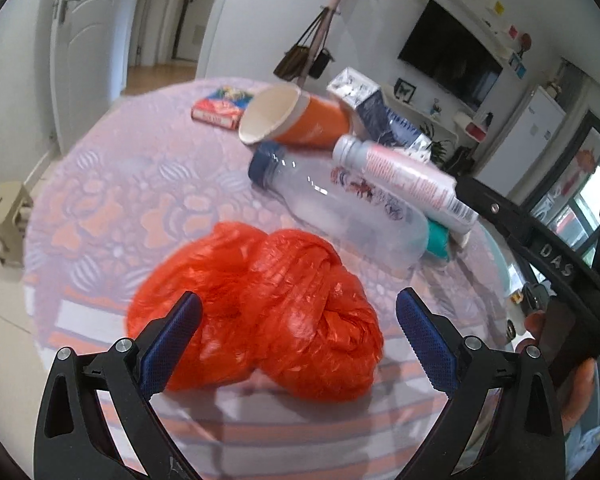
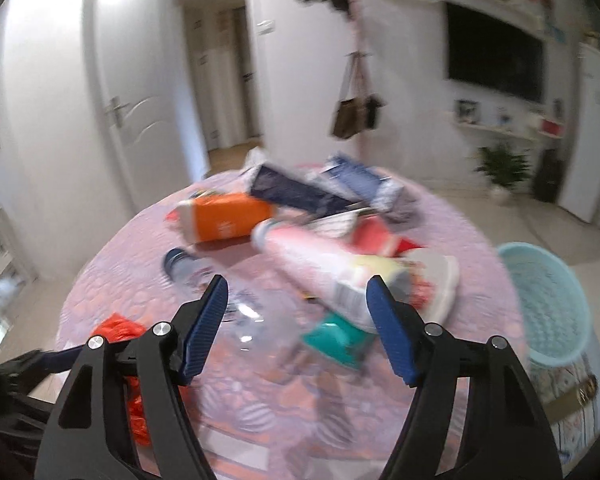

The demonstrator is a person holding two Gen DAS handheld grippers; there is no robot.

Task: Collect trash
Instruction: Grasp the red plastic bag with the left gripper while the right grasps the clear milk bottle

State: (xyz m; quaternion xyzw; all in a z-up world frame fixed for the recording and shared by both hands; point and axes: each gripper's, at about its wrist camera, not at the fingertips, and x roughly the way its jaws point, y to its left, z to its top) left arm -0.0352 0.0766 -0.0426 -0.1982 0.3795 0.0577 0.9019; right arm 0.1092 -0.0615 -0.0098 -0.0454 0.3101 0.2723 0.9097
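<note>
A crumpled red plastic bag (image 1: 260,312) lies on the round patterned table (image 1: 112,184), between the blue pads of my open left gripper (image 1: 298,308). Behind it lie a clear bottle with a blue cap (image 1: 332,200), a white and pink bottle (image 1: 404,172), an orange paper cup (image 1: 296,118) on its side and dark snack packets (image 1: 376,112). My right gripper (image 2: 296,300) is open and empty above the clear bottle (image 2: 252,316), with the white and pink bottle (image 2: 316,268), a teal object (image 2: 332,340) and the orange cup (image 2: 224,220) ahead. The right view is blurred.
A teal mesh basket (image 2: 548,300) stands on the floor to the right of the table. A small red and blue box (image 1: 220,108) lies at the table's far side. A stool (image 1: 4,220) stands at the left. Doors, a coat stand and a TV line the walls.
</note>
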